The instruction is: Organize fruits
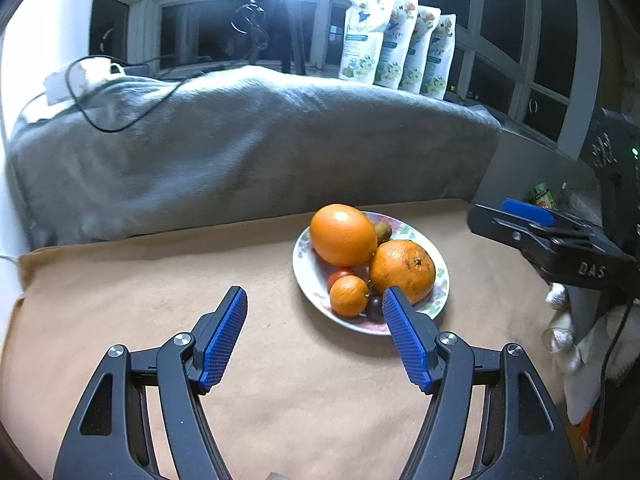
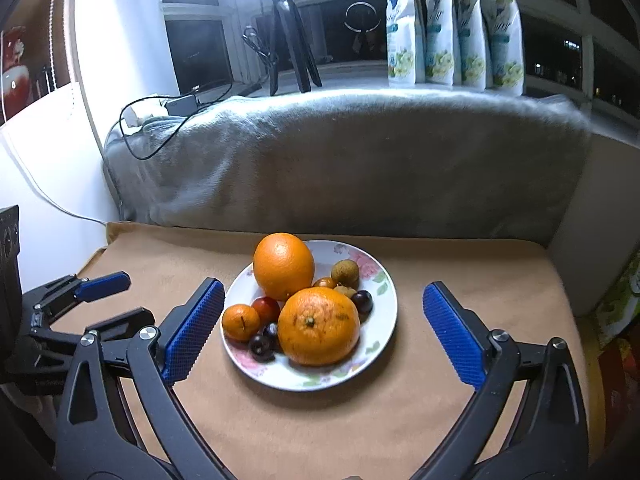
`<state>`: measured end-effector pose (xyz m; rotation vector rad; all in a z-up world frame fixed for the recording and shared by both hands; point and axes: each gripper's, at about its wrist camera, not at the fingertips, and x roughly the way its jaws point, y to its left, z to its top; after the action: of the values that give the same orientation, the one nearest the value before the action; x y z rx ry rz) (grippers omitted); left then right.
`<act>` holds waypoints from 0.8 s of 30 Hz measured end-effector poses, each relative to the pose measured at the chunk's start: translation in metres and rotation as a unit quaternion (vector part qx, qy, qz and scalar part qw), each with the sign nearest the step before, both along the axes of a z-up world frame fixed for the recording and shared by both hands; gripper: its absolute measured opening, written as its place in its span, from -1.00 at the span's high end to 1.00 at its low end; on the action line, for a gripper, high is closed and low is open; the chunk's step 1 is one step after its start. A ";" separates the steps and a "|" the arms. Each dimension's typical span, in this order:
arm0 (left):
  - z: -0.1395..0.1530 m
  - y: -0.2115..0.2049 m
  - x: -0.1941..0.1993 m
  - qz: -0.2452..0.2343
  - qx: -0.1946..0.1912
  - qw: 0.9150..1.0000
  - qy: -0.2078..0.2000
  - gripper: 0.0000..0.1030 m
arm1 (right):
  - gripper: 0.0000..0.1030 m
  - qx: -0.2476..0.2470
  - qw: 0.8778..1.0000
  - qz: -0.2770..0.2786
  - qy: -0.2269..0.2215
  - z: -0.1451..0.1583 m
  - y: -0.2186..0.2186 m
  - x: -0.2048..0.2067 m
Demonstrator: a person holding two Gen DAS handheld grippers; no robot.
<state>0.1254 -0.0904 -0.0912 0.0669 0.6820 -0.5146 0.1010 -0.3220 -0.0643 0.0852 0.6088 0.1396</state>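
our left gripper (image 1: 315,334) has its jaws spread wide with nothing between them but bare tan cloth (image 1: 200,288); its blue ribbed pads (image 1: 224,340) hang just short of the plate's near rim. our right gripper (image 2: 320,332) is likewise released, jaws wide apart, and from its own camera the two blue pads flank the plate on either side without touching it. in the right wrist view we see the left gripper low at the left edge, near the plate but apart from it; in the left wrist view the right gripper shows at the far right, its blue pad tip raised above the cloth.

the floral plate (image 2: 378,344) sits on the tan cloth and carries all the fruit. a large smooth orange (image 2: 283,266) stands at the back left of the pile, and a second large orange (image 2: 318,326) with its stem scar facing us rests at the front, touching the first. a small mandarin (image 2: 241,322) lies at the left rim, with a small red fruit (image 2: 266,309) just beside it. dark round grapes (image 2: 262,346) sit at the front left, another dark one (image 2: 363,301) to the right of the big orange. a brownish round fruit (image 2: 345,273) lies toward the back right.

behind the cloth rises a grey blanket (image 2: 360,168) over a low bulk, with a black cable (image 2: 136,136) draped across its left end. on the sill behind stand four printed pouches (image 2: 452,32) in a row and a black tripod (image 2: 290,40) under a bright lamp.
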 end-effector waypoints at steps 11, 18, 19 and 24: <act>0.011 0.021 -0.030 0.050 0.008 0.998 -0.029 -0.56 | -1.00 0.000 0.999 -0.031 -0.023 0.005 0.004 -0.047; 0.016 0.031 -0.039 0.067 0.003 0.997 -0.036 -0.58 | -1.00 0.022 0.998 -0.047 -0.023 0.003 -0.001 -0.065; 0.017 0.033 -0.040 0.070 0.001 0.997 -0.037 -0.58 | -1.00 0.018 0.998 -0.049 -0.024 0.004 -0.001 -0.067; 0.022 0.038 -0.044 0.077 -0.004 0.996 -0.045 -0.58 | -1.00 0.016 0.998 -0.049 -0.027 0.006 0.001 -0.071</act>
<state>0.0811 -0.0528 -0.0692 0.0304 0.5921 -0.3647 0.0299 -0.3210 -0.0586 0.1421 0.5467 0.0575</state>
